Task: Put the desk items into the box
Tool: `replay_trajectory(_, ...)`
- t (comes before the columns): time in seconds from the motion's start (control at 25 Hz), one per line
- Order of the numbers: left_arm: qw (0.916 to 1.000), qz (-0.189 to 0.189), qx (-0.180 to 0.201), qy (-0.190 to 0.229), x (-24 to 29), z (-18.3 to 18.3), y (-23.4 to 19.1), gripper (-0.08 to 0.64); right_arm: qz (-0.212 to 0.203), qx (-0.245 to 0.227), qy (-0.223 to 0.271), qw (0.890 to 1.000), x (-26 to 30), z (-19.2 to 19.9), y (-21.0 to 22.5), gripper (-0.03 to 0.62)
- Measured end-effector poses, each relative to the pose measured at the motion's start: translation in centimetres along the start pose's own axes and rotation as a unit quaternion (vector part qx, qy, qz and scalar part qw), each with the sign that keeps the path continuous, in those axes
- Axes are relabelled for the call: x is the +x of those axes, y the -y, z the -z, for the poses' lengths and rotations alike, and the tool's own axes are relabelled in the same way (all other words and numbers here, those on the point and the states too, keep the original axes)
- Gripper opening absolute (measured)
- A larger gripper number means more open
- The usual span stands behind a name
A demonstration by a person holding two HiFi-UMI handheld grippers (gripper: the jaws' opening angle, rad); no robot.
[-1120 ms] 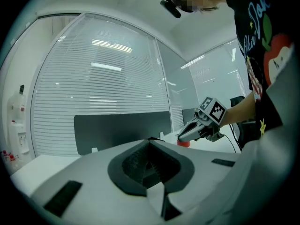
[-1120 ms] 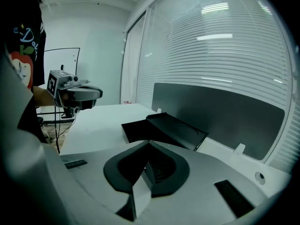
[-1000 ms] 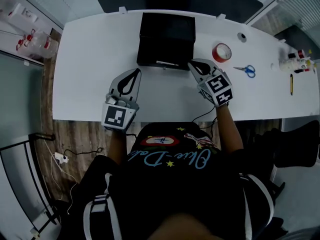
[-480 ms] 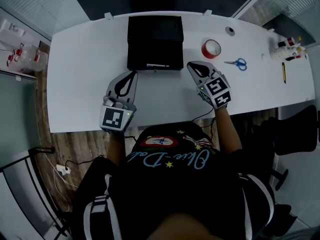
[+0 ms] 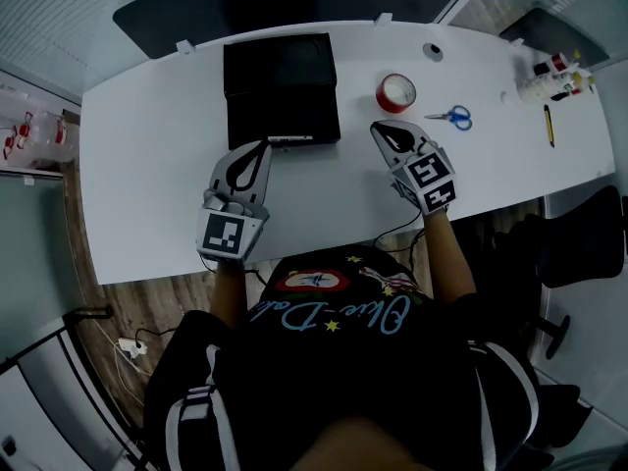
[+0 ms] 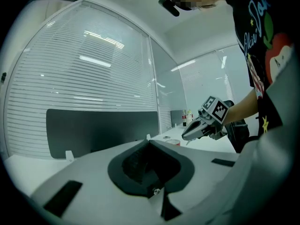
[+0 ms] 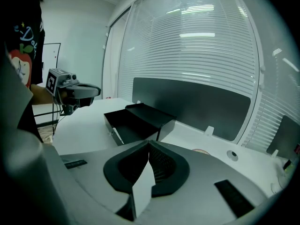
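Note:
A black box stands on the white desk at the far middle; in the right gripper view the black box shows an open near half. A red tape roll, blue-handled scissors and a yellow pen lie to its right. My left gripper is shut and empty, its tips just before the box's front edge. My right gripper is shut and empty too, a little nearer than the tape roll. Each shows in the other's view: left gripper, right gripper.
Small bottles stand at the desk's far right corner. A round cable grommet sits behind the tape. A dark screen panel runs along the desk's far edge, with window blinds beyond it.
The head view has swung, so the desk, box and tape now sit further left in the picture. Both grippers stay shut, about where they were by the box front.

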State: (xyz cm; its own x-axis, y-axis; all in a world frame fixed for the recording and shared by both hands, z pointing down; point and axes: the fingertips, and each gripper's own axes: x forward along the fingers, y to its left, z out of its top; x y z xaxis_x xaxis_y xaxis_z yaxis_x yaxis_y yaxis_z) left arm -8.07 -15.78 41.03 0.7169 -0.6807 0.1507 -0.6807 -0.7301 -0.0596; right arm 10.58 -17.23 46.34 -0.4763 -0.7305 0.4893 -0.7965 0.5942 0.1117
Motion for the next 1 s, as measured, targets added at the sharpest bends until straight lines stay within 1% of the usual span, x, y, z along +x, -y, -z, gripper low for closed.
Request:
replay_trajectory(0.08,1.0000,0.001,0.001,-0.001,0.5,-0.1,0.3,-0.008,0.005,0.003,0.000,1.000,-0.2,0.4,0.9,0.006)
replay_trajectory(0.2,0.9999,-0.009,-0.001,-0.009,1.0,-0.1,0.4,-0.008,0.006,0.002,0.005,1.000,-0.4,0.7,2.1,0.006)
replay_trajectory(0.32,0.9997,-0.020,-0.005,-0.013,1.5,-0.2,0.6,-0.008,0.001,-0.004,0.004,1.000,-0.5,0.7,3.0,0.008)
replay_trajectory(0.56,0.9995,-0.030,-0.006,-0.010,2.7,-0.6,1.6,-0.008,-0.013,-0.016,0.000,1.000,-0.5,0.9,4.2,0.009)
replay_trajectory(0.88,0.9986,-0.048,-0.014,-0.019,3.4,-0.6,2.6,-0.008,-0.022,-0.039,-0.016,0.999,-0.5,1.8,5.7,0.039)
replay_trajectory(1.0,0.9983,-0.052,-0.015,-0.020,3.7,-0.7,2.8,-0.008,-0.021,-0.045,-0.014,0.999,-0.4,1.8,6.3,0.048)
